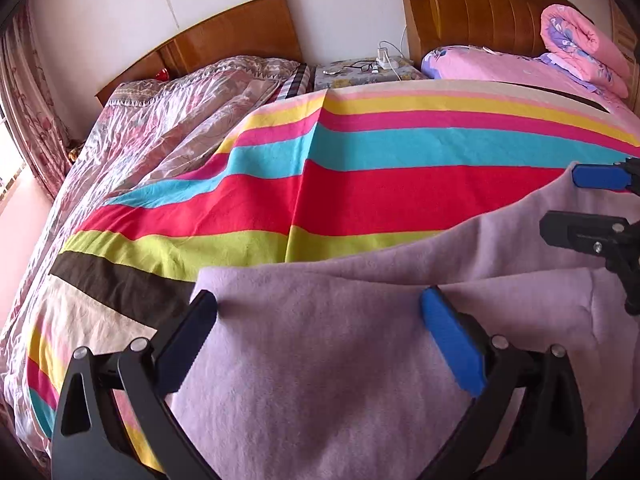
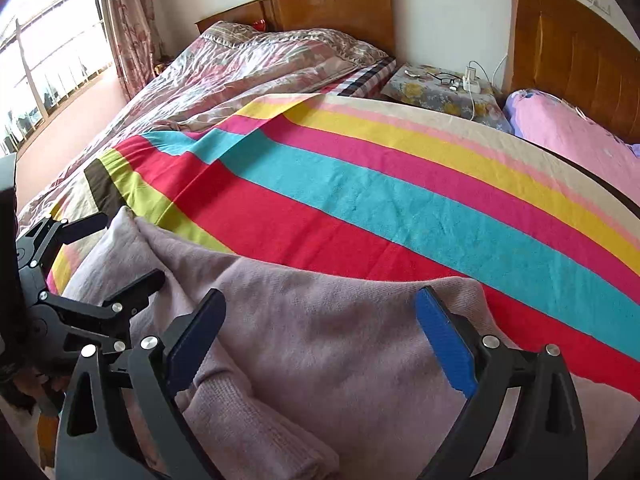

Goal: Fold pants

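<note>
The striped sheet [image 2: 360,184] gives you a flat bed to fold on. The lilac pants [image 1: 320,360] lie at its near edge, under your left gripper [image 1: 320,304] and right gripper [image 2: 320,300], fingers spread, grasping nothing.

A lived-in home bedroom is shown. Two beds are set side by side, each backed by a wooden headboard [image 2: 320,8] against a pale wall. A striped sheet [image 2: 360,184] in bright bands is spread over the near bed, and a crumpled patterned quilt [image 2: 248,64] lies on the far one. Between the headboards a nightstand [image 2: 440,96] under a floral cloth carries glasses [image 2: 444,77] and a plugged-in charger [image 2: 472,80]. A rolled pink duvet [image 1: 580,48] is stacked by the second headboard. Floral curtains [image 2: 128,20] are hung beside a large window [image 2: 52,60].
</note>
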The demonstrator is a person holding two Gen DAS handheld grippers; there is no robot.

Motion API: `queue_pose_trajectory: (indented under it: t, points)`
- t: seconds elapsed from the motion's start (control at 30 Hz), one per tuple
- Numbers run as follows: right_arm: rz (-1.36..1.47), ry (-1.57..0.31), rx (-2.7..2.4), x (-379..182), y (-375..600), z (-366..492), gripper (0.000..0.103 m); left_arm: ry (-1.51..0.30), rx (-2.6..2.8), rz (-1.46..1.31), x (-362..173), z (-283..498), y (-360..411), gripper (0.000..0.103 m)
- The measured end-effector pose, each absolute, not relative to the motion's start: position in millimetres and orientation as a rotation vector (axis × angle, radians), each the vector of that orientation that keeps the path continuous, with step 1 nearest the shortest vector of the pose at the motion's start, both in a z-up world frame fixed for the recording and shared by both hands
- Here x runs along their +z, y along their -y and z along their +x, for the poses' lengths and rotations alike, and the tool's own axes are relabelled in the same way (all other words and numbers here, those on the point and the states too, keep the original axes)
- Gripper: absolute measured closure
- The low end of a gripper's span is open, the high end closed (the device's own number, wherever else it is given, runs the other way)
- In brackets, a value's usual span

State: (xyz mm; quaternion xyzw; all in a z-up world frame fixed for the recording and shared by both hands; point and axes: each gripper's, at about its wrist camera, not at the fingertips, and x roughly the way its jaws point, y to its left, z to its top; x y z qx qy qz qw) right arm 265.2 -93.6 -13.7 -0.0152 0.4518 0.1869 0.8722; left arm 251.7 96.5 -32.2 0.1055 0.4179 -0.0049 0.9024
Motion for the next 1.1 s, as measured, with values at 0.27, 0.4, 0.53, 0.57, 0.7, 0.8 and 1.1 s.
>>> queue_pose_trajectory:
  t: [0.27, 0.4, 0.53, 0.57, 0.7, 0.8, 1.1]
  points:
    - [-0.085, -0.918, 0.234, -30, 92, 278, 0.007, -0.877, 0.008, 0.157, -34, 254, -109, 0.001]
    - [-0.071, -0.900, 0.231, -25, 98, 272, 0.006, -0.878, 0.006, 0.154, -34, 254, -110, 0.001]
    - [-0.053, -0.958, 0.251, -32, 103, 283, 0.006, -0.877, 0.007, 0.155, -34, 255, -111, 0.001]
    - [-0.035, -0.938, 0.207, -28, 108, 283, 0.006, -0.877, 0.007, 0.155, -34, 255, -111, 0.001]
    - [0.144, -0.920, 0.176, -12, 141, 267, 0.005, -0.877, 0.007, 0.155, -34, 254, -111, 0.001]
    - [0.077, -0.931, 0.247, -4, 149, 237, 0.005, -0.877, 0.007, 0.155, -34, 254, -111, 0.001]
    - [0.051, -0.997, 0.156, -23, 227, 145, 0.004, -0.877, 0.007, 0.156, -34, 254, -111, 0.001]
